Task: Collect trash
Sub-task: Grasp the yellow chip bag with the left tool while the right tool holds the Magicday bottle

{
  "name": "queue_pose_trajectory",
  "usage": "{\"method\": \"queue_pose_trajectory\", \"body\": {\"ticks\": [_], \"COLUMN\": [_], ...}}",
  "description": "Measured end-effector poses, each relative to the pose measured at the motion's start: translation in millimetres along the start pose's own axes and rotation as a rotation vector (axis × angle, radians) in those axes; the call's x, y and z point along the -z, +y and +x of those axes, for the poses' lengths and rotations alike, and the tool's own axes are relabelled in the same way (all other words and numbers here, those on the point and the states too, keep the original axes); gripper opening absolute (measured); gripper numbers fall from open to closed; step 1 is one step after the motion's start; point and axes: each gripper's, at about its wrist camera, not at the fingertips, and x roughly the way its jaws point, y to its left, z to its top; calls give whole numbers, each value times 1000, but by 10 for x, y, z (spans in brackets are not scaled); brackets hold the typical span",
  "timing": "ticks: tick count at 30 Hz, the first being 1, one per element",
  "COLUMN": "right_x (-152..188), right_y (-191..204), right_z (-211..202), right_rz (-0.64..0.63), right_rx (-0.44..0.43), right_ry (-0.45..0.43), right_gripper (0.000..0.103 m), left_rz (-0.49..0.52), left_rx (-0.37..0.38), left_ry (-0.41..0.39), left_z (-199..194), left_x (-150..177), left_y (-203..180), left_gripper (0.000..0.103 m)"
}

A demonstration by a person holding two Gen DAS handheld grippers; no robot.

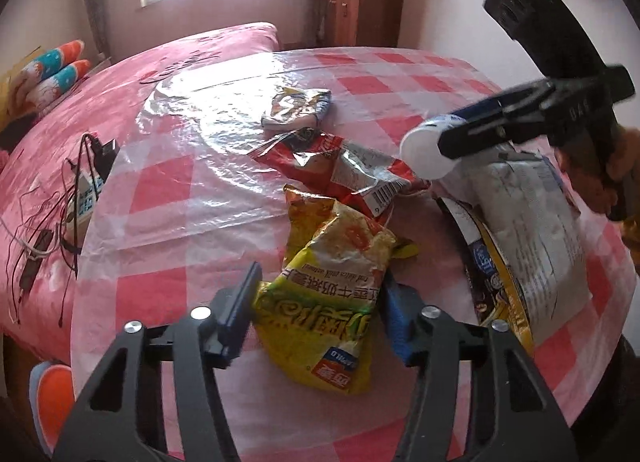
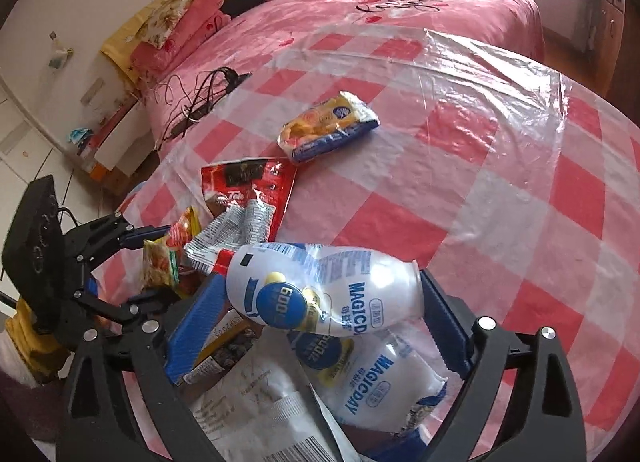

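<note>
A: yellow snack bag (image 1: 320, 302), crumpled, glossy, yellow-green print, lying flat on the counter (image 1: 200, 197), near its front edge. left gripper (image 1: 316, 318) is astride it, jaws half spread, pads close on both sides but I can't see a real pinch, so not grasping.

B: and the right?

A: right gripper (image 2: 320, 310) jaws stand wide, white bottle (image 2: 320, 290) lies between them over the trash bag (image 2: 256, 402), not squeezed, reads as released. A second white bottle (image 2: 376, 378) is already in there.

B: tip for the step?

A: I'd say pinch the yellow bag mid-body where it's bunched, not the slick flat end, foil likely slips. Lift clear of the red wrapper (image 1: 344, 165) touching its far end so that doesn't drag along.

B: other trash?

A: blue-and-yellow packet (image 1: 298, 107) further back, apart from the rest. Cables (image 1: 60, 201) on the bed (image 1: 80, 109), leave them
</note>
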Motion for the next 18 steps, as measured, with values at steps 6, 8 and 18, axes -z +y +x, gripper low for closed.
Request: {"method": "queue_pose_trajectory", "body": {"ticks": [6, 8, 18], "right_x": [22, 17, 25], "right_y": [76, 76, 25], "right_z": [-21, 24, 113], "right_rz": [-18, -10, 79], "right_rx": [40, 60, 71], "right_ry": [-5, 8, 12], "right_gripper": [95, 95, 95], "left_rz": [-142, -185, -280], "left_rx": [1, 2, -10], "left_ry": [-9, -12, -24], "left_z": [-35, -61, -176], "left_x": [-8, 11, 153], "left_y": [109, 152, 220], "left_gripper": [45, 44, 44]}}
